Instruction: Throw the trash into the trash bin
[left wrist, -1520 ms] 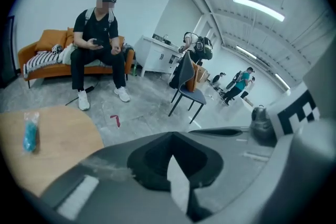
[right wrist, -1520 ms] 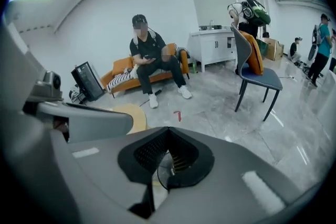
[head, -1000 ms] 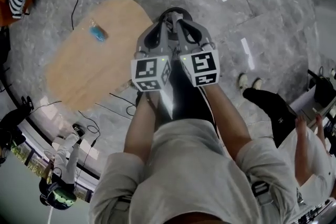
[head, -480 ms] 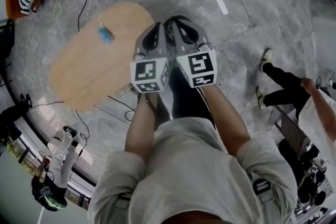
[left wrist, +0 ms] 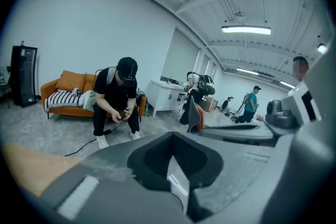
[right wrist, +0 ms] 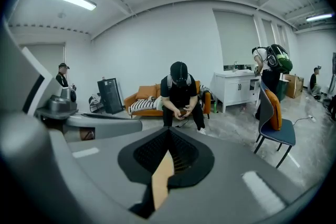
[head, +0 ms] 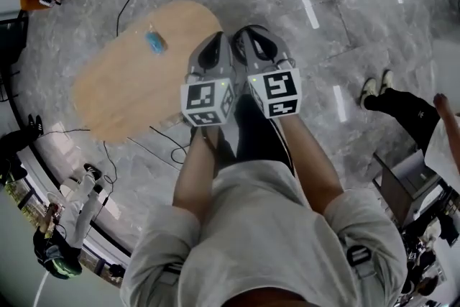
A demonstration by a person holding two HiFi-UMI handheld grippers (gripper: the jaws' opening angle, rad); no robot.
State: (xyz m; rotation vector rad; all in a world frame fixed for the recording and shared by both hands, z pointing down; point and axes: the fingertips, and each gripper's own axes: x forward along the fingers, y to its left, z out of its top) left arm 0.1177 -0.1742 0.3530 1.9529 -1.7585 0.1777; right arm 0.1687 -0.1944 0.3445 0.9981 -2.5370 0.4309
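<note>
A small blue piece of trash [head: 155, 42] lies on the oval wooden table [head: 129, 86], to the left of and beyond both grippers. My left gripper [head: 215, 41] and right gripper [head: 252, 34] are held side by side above the floor at the table's right end. Both are shut with nothing between the jaws. In the left gripper view the left gripper [left wrist: 172, 165] shows only a sliver of floor through its closed jaws. The right gripper [right wrist: 168, 157] shows a strip of the wooden tabletop the same way. A dark shape under the grippers is mostly hidden; no trash bin is clearly visible.
A person sits on an orange sofa [right wrist: 144, 96] straight ahead. A blue chair [right wrist: 275, 123] stands to the right, near a white cabinet [right wrist: 236, 89]. Cables [head: 169, 144] trail on the floor by the table. A bystander's legs [head: 402, 106] are at the right.
Both grippers have risen a little together, still shut. The table and the blue trash sit slightly further right in the head view. The bystander at the right has stepped away.
</note>
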